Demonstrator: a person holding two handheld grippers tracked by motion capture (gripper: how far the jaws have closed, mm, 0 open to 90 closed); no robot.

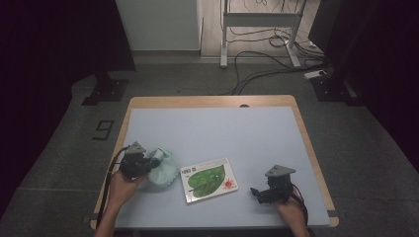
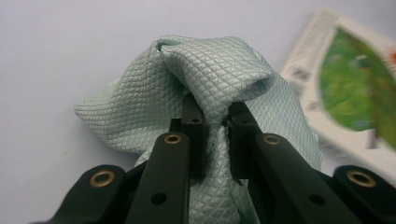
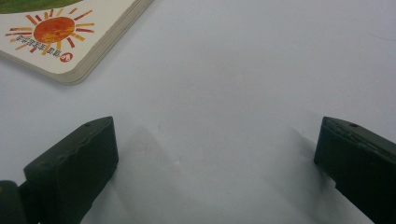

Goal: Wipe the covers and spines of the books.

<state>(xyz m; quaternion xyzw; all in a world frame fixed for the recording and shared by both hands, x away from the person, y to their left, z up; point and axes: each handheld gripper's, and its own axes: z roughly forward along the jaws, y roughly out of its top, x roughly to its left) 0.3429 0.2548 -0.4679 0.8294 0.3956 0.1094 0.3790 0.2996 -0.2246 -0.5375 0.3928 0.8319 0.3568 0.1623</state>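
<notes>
A pale green quilted cloth [image 1: 165, 167] lies bunched at the table's left, just left of a board book [image 1: 208, 179] with a green leaf and a red sun on its cover. My left gripper [image 1: 150, 161] is shut on a fold of the cloth [image 2: 212, 79], which bulges up over the pinching jaws and hangs below them. The book [image 2: 348, 88] lies blurred beyond at the right. Near the front right of the table my right gripper [image 1: 257, 192] is open, its black jaws wide apart over bare tabletop, with the book's sun corner [image 3: 60, 35] ahead at its upper left.
The light blue tabletop [image 1: 212, 131] has a wooden rim. Beyond the far edge are a grey floor, cables [image 1: 262, 64] and a metal stand [image 1: 259, 29]. A dark stand base [image 1: 106, 89] sits at the back left.
</notes>
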